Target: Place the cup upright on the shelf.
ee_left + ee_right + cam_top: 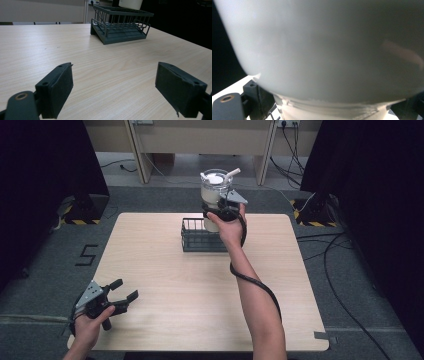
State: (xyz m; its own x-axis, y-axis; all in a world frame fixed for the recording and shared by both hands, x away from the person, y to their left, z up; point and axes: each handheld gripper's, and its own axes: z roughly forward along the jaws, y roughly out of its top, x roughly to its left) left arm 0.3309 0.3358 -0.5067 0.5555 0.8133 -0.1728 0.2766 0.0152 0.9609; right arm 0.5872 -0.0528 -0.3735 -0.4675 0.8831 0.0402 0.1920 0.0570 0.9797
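Jaws of the right gripper (223, 209) clamp a white lidded jar (216, 190), held above the black wire basket (200, 240). Left gripper (121, 297) rests wide apart near the table (165, 285) corner. No label readable.

I am carrying two black claws: left claw (121, 295) and right claw (223, 210), each wearing a grey three-cornered plate; a black cable is trailing along my bare right forearm.
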